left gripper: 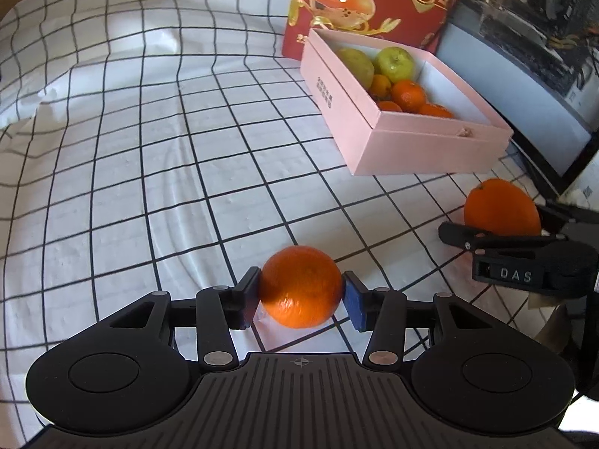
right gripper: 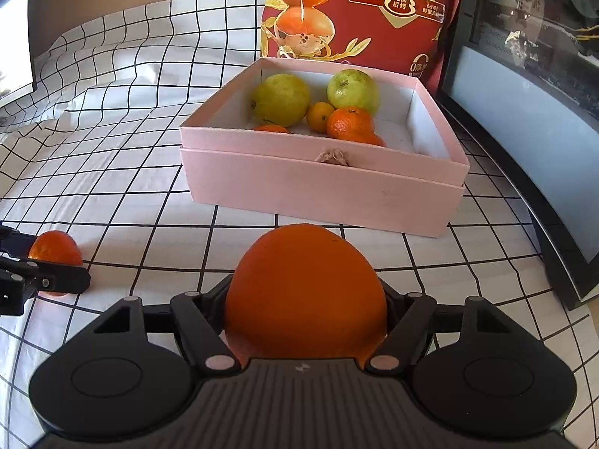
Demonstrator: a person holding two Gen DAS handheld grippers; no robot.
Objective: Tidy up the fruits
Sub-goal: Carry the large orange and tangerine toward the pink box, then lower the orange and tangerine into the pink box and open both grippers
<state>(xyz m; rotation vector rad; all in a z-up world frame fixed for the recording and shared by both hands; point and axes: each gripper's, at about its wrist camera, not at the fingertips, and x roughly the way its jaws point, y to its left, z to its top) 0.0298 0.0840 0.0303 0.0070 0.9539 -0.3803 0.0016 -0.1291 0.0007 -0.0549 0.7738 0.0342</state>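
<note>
A: Left gripper (left gripper: 301, 293)?
B: Pads clamp a round, dimpled mandarin (left gripper: 301, 286), lower centre, on the checked cloth (left gripper: 149, 149).
A: Right gripper (right gripper: 305, 314)?
B: Jaws hug a large smooth orange (right gripper: 305, 292); the matte pink cardboard box (right gripper: 322, 183) sits above.

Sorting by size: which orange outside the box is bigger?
The orange in the right claw; it is much bigger than the small one in the left claw.

Orange mandarin (left gripper: 300, 287), pink box (right gripper: 322, 183), two green guavas (right gripper: 281, 99), black-gridded white cloth (left gripper: 149, 149)
</note>
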